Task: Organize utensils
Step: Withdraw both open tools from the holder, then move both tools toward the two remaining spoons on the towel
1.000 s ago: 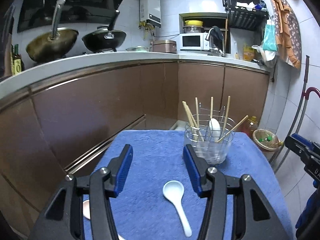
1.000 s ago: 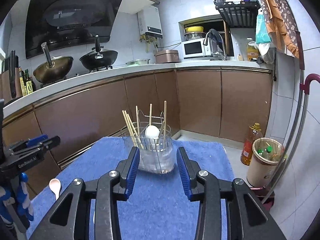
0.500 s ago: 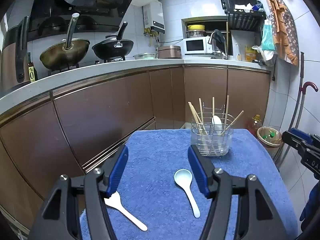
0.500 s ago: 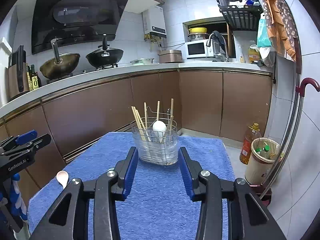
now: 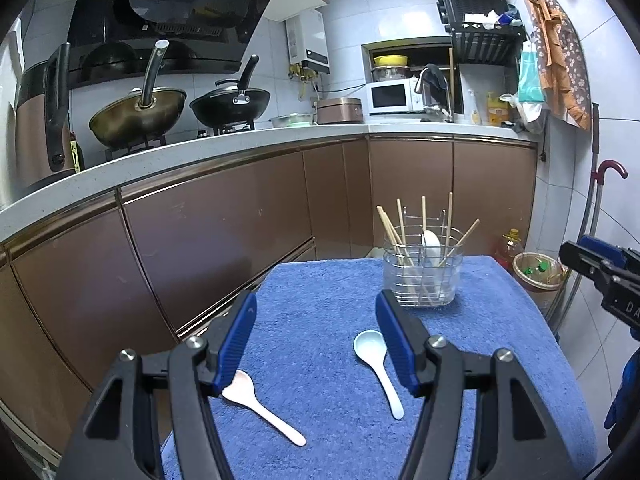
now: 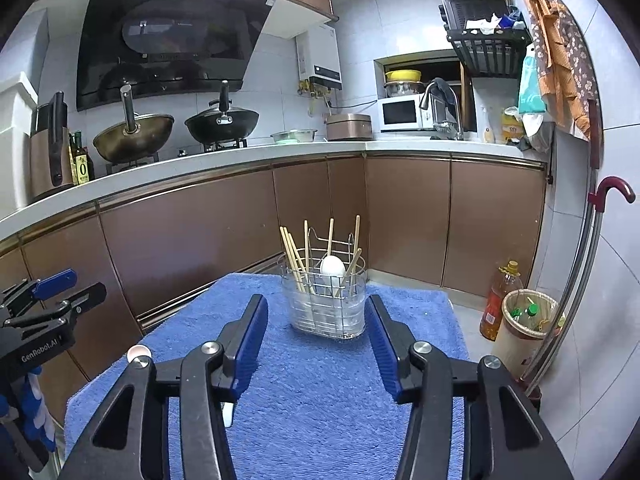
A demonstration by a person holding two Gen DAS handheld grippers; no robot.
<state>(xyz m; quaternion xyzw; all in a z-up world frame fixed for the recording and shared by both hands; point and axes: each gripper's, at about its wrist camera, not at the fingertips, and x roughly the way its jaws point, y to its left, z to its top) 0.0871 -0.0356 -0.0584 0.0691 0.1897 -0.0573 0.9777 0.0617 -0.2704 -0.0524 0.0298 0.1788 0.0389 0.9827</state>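
A clear utensil holder (image 5: 420, 280) (image 6: 324, 312) with a wire insert stands at the far end of the blue towel (image 5: 320, 360) (image 6: 320, 380). It holds several wooden chopsticks and one white spoon. Two more spoons lie on the towel: a pale blue one (image 5: 372, 350) by my left gripper's right finger, and a pinkish-white one (image 5: 244, 390) by its left finger. My left gripper (image 5: 315, 304) hovers open above them, empty. My right gripper (image 6: 317, 308) faces the holder from a short way back, its jaws opening with nothing between them.
Brown cabinets and a white counter (image 5: 240, 148) with two woks run behind the table. On the floor to the right are an oil bottle (image 6: 498, 304), a bin (image 6: 524, 328) and a red-handled pole (image 6: 600, 240). The towel's left edge drops off near the cabinets.
Both grippers have drawn back and slightly up from the holder, so more of the towel shows. The pinkish spoon came fully into the left view. Both pairs of jaws have spread wider.
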